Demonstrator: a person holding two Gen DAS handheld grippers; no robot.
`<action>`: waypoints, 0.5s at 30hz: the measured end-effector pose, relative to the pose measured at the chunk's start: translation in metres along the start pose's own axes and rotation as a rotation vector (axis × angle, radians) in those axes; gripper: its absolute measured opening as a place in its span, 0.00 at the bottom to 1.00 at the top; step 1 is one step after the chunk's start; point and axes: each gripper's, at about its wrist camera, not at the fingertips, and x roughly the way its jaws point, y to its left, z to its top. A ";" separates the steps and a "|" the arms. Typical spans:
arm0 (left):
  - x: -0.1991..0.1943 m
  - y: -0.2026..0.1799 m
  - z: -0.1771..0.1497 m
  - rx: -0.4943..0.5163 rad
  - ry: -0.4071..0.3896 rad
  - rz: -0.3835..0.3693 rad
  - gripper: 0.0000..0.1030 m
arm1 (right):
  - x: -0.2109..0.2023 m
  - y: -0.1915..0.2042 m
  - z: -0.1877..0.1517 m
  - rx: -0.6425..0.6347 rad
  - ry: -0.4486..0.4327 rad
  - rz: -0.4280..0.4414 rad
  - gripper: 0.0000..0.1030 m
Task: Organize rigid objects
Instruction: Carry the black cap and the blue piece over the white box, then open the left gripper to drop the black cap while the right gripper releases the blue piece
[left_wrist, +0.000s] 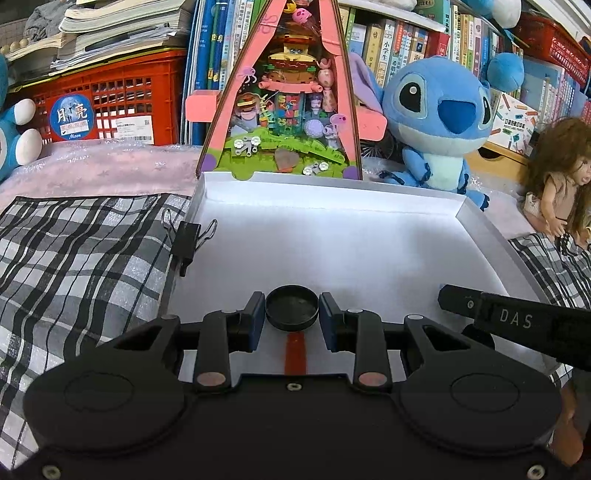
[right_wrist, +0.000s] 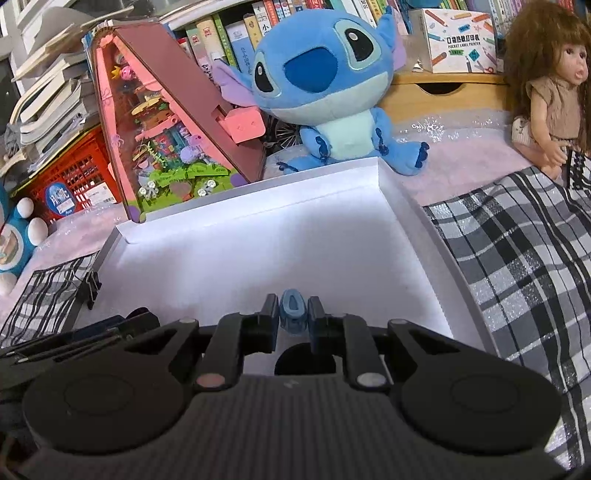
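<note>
Black round lid (left_wrist: 291, 308) sits clamped above the smooth white tray (left_wrist: 332, 236).

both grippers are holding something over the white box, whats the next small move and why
Probably lower and open: the left gripper grips a black round lid and the right gripper a small blue piece, both just above the empty floor of the white box.

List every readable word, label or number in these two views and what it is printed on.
"DAS": on the right gripper's black finger, left wrist view.
"月亮" and "Moon": round blue sticker on the red crate.
"POCKET LABEL PRINTER": white printer box on the shelf.
"小学生": book spine.
Other book spines and the crate's white label: too small or blurred.
</note>
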 end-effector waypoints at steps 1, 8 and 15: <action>0.000 0.000 -0.001 0.003 -0.001 0.001 0.29 | 0.000 0.000 0.000 0.000 -0.001 -0.001 0.21; -0.002 -0.001 -0.003 0.017 -0.005 0.003 0.29 | -0.001 0.001 -0.002 -0.015 -0.007 -0.003 0.24; -0.004 -0.001 -0.005 0.025 -0.005 0.004 0.30 | -0.002 0.000 -0.002 -0.011 -0.003 0.001 0.24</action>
